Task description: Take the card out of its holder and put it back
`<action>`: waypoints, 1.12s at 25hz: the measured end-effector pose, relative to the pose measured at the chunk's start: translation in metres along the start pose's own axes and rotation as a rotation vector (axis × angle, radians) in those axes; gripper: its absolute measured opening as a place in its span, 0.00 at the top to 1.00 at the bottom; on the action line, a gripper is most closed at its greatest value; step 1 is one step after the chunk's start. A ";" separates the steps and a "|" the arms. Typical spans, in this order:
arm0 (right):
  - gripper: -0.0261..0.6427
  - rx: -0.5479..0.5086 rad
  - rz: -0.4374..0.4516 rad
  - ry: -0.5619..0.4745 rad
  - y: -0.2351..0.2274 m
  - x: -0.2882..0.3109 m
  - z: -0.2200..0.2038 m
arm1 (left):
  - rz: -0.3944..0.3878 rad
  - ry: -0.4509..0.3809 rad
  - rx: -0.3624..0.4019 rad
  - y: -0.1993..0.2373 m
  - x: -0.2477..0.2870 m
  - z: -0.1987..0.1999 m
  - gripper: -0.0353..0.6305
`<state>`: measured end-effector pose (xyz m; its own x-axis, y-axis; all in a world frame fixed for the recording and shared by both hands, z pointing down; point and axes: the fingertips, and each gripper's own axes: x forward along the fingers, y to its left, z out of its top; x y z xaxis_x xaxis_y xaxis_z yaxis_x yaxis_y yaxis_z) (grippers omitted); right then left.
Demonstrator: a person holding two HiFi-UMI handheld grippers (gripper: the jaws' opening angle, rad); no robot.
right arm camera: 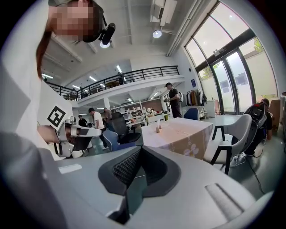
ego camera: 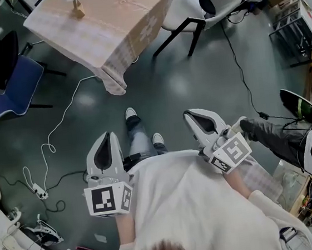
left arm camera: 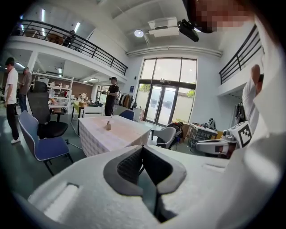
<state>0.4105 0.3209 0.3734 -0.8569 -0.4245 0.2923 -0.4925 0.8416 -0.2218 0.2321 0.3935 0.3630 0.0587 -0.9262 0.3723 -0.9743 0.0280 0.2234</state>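
Observation:
The small card holder [ego camera: 77,10] stands upright near the far side of a cloth-covered table [ego camera: 116,25], a good way ahead of me. It shows small in the left gripper view [left arm camera: 108,125] and the right gripper view [right arm camera: 157,129]; its card is too small to make out. My left gripper [ego camera: 108,139] is held close to my body above the floor, its jaws [left arm camera: 143,150] shut with nothing between them. My right gripper [ego camera: 199,118] hangs beside it at the same height, also shut and empty [right arm camera: 140,152]. Both point toward the table.
A blue chair [ego camera: 12,90] and a black office chair [ego camera: 2,49] stand left of the table, a white chair [ego camera: 209,3] to its right. A white cable [ego camera: 61,124] runs across the floor to a power strip [ego camera: 38,190]. Another person's leg [ego camera: 275,136] reaches in at right.

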 end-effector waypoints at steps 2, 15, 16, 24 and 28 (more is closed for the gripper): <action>0.97 -0.002 -0.011 -0.005 -0.006 0.021 0.012 | -0.002 -0.003 -0.005 0.018 0.015 0.011 0.94; 0.97 -0.013 -0.081 -0.035 -0.023 0.151 0.063 | -0.063 -0.004 0.020 0.120 0.098 0.058 0.94; 0.97 -0.009 -0.082 -0.034 -0.024 0.157 0.064 | -0.062 0.001 0.021 0.125 0.102 0.059 0.94; 0.97 0.002 -0.083 -0.011 -0.040 0.194 0.073 | -0.071 0.025 0.012 0.146 0.132 0.068 0.94; 0.97 0.010 -0.083 0.010 -0.056 0.209 0.078 | -0.068 0.048 -0.003 0.149 0.151 0.071 0.94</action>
<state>0.2473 0.1589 0.3746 -0.8117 -0.4889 0.3196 -0.5631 0.8003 -0.2061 0.0808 0.2313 0.3883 0.1351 -0.9072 0.3985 -0.9670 -0.0330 0.2525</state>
